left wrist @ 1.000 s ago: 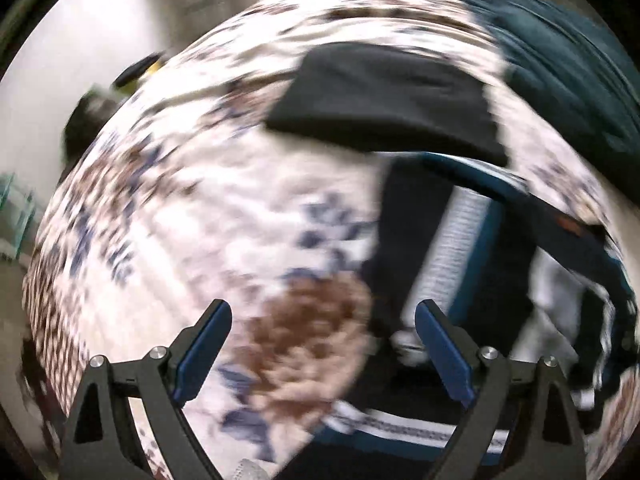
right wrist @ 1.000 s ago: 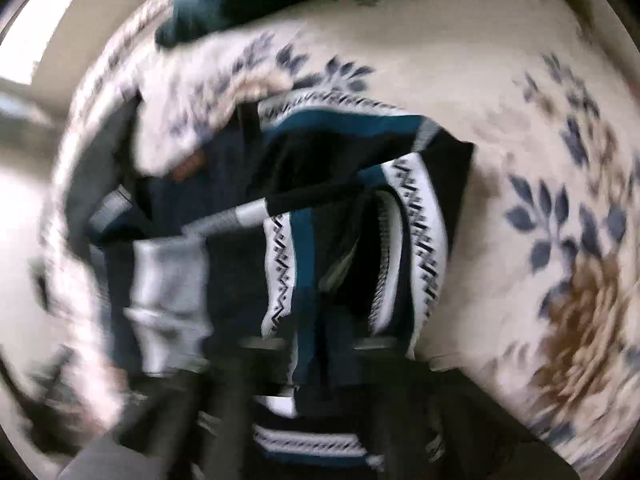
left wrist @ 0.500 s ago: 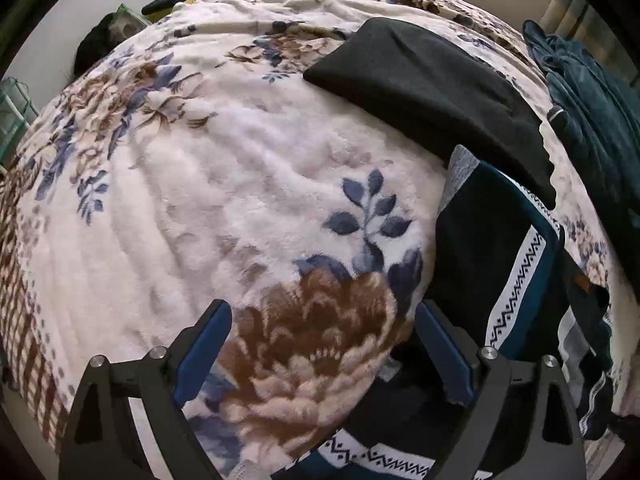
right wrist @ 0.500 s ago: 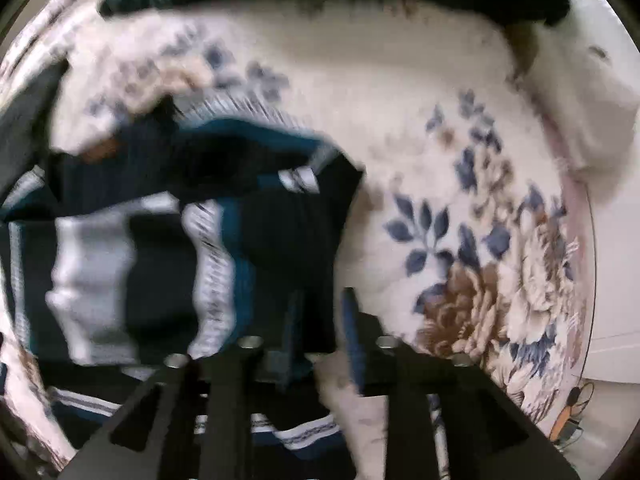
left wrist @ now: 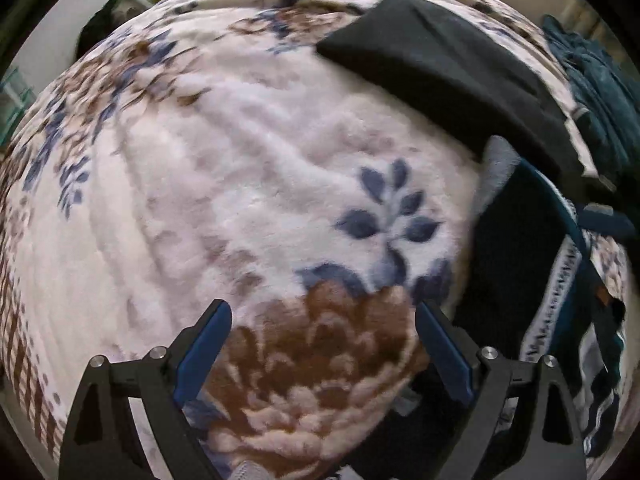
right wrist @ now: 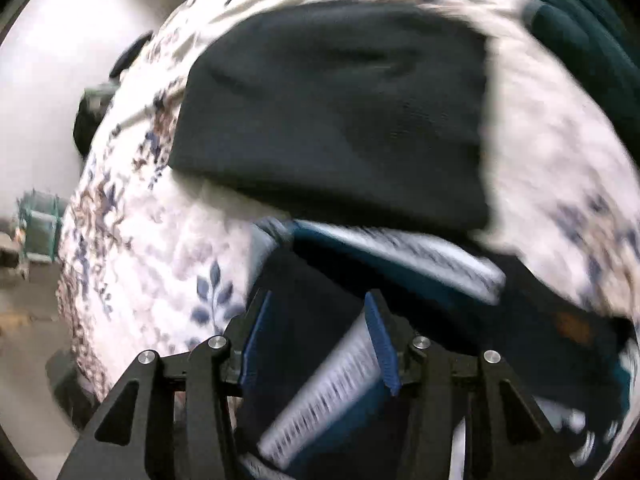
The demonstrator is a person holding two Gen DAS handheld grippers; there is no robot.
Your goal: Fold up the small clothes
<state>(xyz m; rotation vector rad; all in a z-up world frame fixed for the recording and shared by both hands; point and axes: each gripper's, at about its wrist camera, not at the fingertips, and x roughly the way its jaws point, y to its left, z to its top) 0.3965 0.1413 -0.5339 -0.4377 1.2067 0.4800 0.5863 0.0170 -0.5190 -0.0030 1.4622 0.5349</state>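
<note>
A knitted sweater [left wrist: 516, 264] in black and teal with white zigzag bands lies rumpled on the floral blanket [left wrist: 248, 184]. My left gripper [left wrist: 320, 320] hangs open over the blanket's brown flower, just left of the sweater, with nothing between its fingers. In the blurred right wrist view, my right gripper [right wrist: 316, 308] points down over the sweater [right wrist: 332, 384]. Its jaws are opening, the knit shows in the gap below them, and the pads are not pressing on it. A folded black garment [right wrist: 340, 120] lies just beyond the sweater, also seen as the black garment [left wrist: 440, 64] at the top of the left wrist view.
A dark teal garment [left wrist: 600, 92] is heaped at the blanket's far right, seen too as a teal heap [right wrist: 580, 20]. The bed's edge drops off at the left, with a dark bag [left wrist: 108, 20], a green crate [right wrist: 40, 224] and bare floor beyond.
The right gripper swung quickly across the sweater toward the black garment, rolled, and its jaws went from shut to apart. The left gripper sank a little toward the blanket, still open.
</note>
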